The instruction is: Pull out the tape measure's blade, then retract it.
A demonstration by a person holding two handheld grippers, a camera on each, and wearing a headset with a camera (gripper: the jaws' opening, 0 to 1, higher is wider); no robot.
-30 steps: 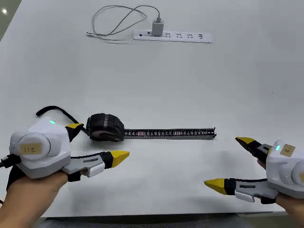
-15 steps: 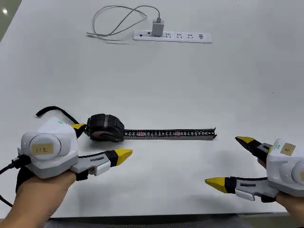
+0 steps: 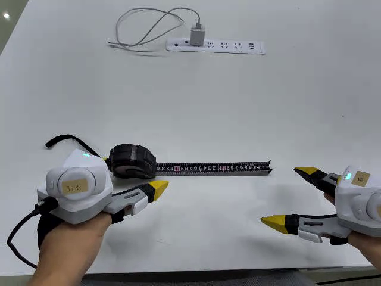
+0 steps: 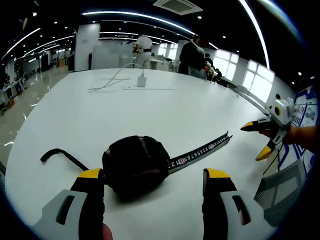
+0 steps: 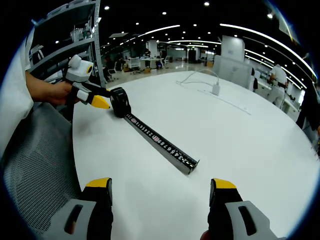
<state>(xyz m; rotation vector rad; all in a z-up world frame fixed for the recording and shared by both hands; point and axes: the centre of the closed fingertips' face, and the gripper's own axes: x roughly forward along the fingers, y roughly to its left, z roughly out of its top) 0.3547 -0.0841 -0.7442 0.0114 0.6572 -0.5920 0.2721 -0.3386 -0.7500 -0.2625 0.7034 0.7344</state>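
Note:
A black tape measure (image 3: 131, 161) lies on the white table (image 3: 196, 107), its blade (image 3: 214, 168) drawn out to the right and flat on the surface. A black wrist strap (image 3: 65, 140) trails off to its left. My left gripper (image 3: 132, 174) is open, its jaws standing either side of the case (image 4: 136, 162) without touching it. My right gripper (image 3: 290, 196) is open and empty, a little short of the blade's hooked end (image 5: 192, 167). In the left gripper view the blade (image 4: 200, 150) runs toward the right gripper (image 4: 256, 141).
A white power strip (image 3: 214, 45) with a plugged-in charger (image 3: 197, 31) and a looped cable (image 3: 149, 27) lies at the far side. The table's near edge runs just under both hands. A mesh chair (image 5: 30, 165) stands beside the table. People stand far behind.
My left gripper has moved right and closer to the tape measure's case. The right gripper has barely shifted. Tape and blade lie as before.

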